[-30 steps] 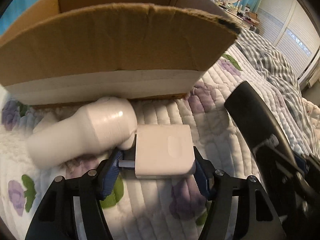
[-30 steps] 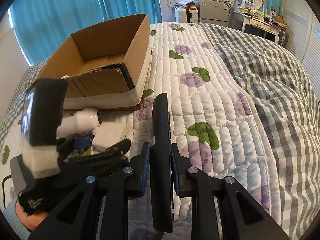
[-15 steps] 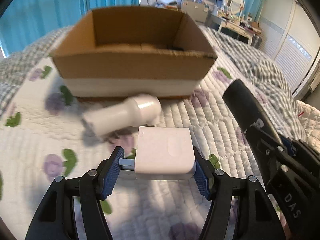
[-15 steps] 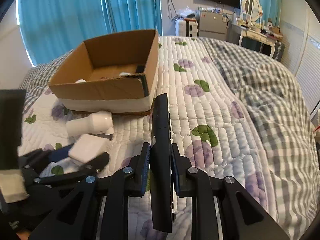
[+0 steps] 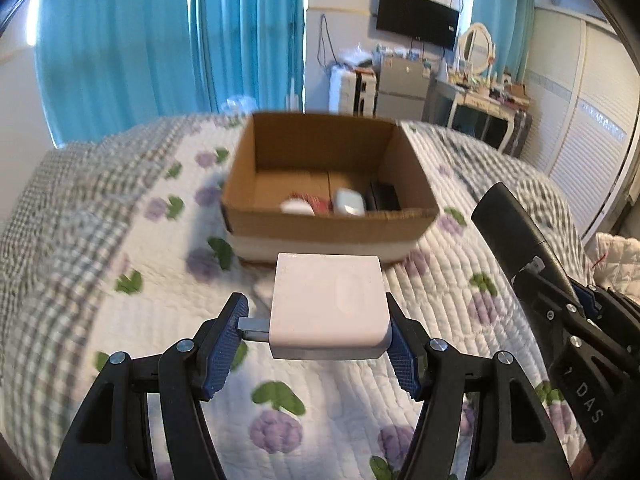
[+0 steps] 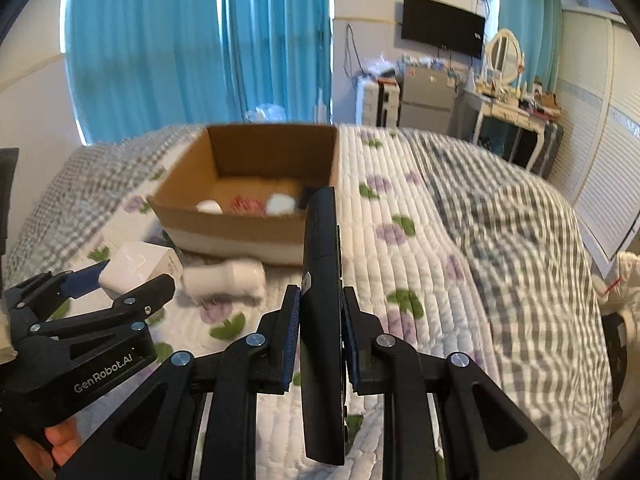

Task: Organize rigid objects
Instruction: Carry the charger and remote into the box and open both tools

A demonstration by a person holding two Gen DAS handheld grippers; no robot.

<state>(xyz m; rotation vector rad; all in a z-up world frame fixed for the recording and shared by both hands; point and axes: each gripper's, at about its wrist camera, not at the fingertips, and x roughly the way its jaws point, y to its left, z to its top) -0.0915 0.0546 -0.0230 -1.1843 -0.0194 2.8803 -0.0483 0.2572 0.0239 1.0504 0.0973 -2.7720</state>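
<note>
Two tools grip: left (image 5: 316,334) a white square charger (image 5: 328,308), right (image 6: 320,332) a black remote (image 6: 322,300).

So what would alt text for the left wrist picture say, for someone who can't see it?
A handheld left gripper clamps a white charger block above a floral quilt, facing an open cardboard box with small items inside. At right, a second gripper grips a black remote.
</note>
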